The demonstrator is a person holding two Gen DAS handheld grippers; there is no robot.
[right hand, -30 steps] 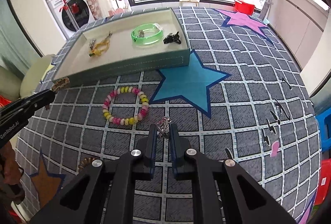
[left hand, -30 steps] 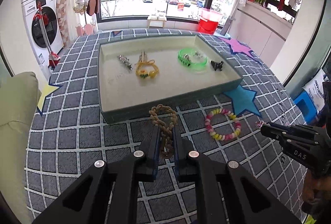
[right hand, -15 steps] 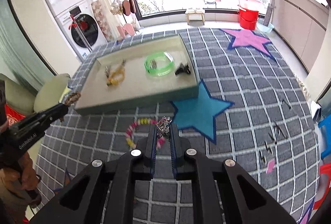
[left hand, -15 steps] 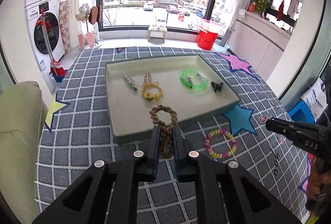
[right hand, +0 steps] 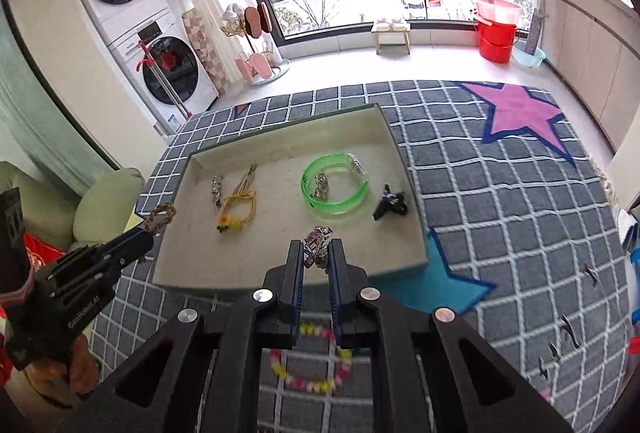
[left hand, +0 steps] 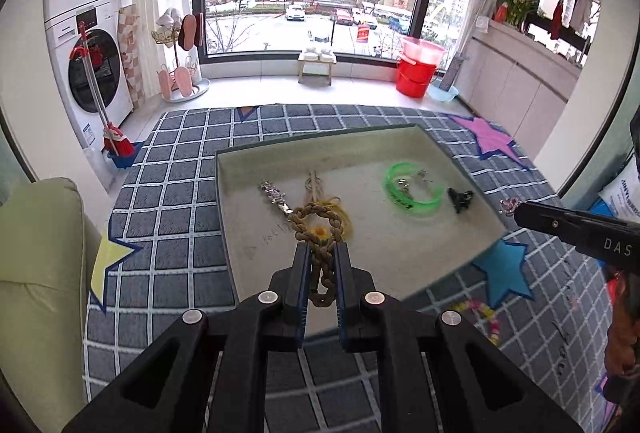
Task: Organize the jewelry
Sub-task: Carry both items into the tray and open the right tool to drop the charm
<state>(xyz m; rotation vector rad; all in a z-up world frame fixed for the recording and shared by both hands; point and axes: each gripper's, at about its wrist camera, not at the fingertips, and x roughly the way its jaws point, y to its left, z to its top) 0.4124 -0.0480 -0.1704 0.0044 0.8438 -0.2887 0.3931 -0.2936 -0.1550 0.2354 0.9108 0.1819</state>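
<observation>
- Left gripper [left hand: 321,253], in the left wrist view, is clamped on a brown braided bracelet [left hand: 318,229] above the tray [left hand: 360,141], whose floor holds a green bangle [left hand: 412,189]
- Right gripper [right hand: 317,257], in the right wrist view, pinches a sparkly brooch [right hand: 317,241] over the tray's near edge; a beaded bracelet [right hand: 312,361] lies on the rug [right hand: 500,233]

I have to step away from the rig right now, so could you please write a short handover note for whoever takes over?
Left gripper: shut on the brown braided bracelet, held above the tray.
Right gripper: shut on a small sparkly pink piece, above the tray's near edge.
Done, lying in the tray: green bangle with a small silver piece inside it, black clip, yellow cord bracelet, silver clip.
Left: set both held pieces down in the tray, then fetch the pastel bead bracelet from the rug.
</observation>
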